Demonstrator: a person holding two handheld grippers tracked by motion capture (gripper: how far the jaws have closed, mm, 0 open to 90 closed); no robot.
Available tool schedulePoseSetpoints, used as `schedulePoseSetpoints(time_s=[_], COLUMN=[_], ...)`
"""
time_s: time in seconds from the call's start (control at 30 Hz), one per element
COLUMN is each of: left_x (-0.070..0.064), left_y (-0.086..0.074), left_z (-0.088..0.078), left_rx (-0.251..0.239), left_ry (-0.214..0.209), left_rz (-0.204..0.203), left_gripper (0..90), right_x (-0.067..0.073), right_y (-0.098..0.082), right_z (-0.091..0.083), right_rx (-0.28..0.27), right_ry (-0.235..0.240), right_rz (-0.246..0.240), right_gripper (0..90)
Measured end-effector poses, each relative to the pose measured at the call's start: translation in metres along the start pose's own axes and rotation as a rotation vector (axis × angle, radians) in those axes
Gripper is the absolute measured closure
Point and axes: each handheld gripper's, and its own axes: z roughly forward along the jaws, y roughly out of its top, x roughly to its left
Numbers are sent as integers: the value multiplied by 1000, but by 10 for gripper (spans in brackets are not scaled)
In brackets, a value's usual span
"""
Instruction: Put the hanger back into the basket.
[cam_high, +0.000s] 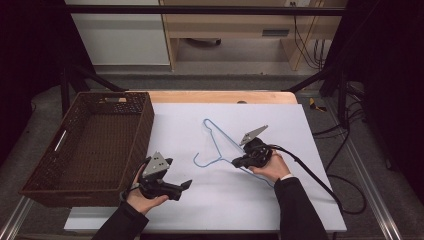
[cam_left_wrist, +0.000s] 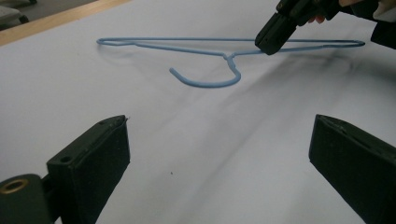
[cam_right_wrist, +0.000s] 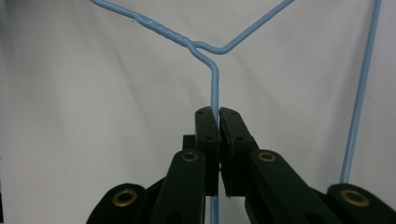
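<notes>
One blue wire hanger (cam_high: 220, 145) on the white sheet (cam_high: 200, 200) that covers the tabletop, roughly mid-sheet, its hook (cam_high: 202, 161) curling toward the person's side. Twisted neck and both sloping shoulders read clearly in the right gripper view (cam_right_wrist: 187, 39), with the long bottom bar (cam_right_wrist: 362, 88) running down the right edge of that picture. Right gripper (cam_right_wrist: 218, 114): jaws together, clamped on the hanger's wire just below the twist, the blue strand passing straight between the two black pads. In the high view the right gripper (cam_high: 239, 161) sits over the hanger's near shoulder, held by the person's right hand (cam_high: 272, 167), cable trailing off to the right. The left gripper view shows the same grip from the side, the dark tip (cam_left_wrist: 273, 35) on the wire beside the neck; whether the hanger is clear of the sheet there I cannot tell. Left gripper (cam_high: 186, 185): jaws wide apart, nothing between them, pointing across the sheet toward the hanger and well apart from it; left hand (cam_high: 145, 200) near the sheet's front-left. One dark woven basket (cam_high: 145, 125), rectangular with handle cutouts, stands at the left edge of the tabletop, just beside the left gripper. Count: one hanger, one basket, two grippers, two grey three-cornered plates (cam_high: 254, 134).
</notes>
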Motion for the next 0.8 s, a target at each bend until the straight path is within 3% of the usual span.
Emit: schedulePoseSetpoints(time_s=[0.27,0.43,0.63,0.8], left_x=[-4,-6,-11,-14], left_y=[-4,4,10,12], left_z=[22,39,57,71], left_rx=[8,-24,-43,-41], left_ry=[-28,-45,-49,-29], left_rz=[-31,-61,-63,-54], left_gripper=[78,118,141,169], right_x=[2,3,3,3], right_y=[0,0,-2,-3], right_z=[-6,-12,-15,-14], right_rx=[-24,-41,-55,-62], right_ry=[7,3,5,11], right_rz=[7,9,15,22], right_gripper=[876,876,876,876])
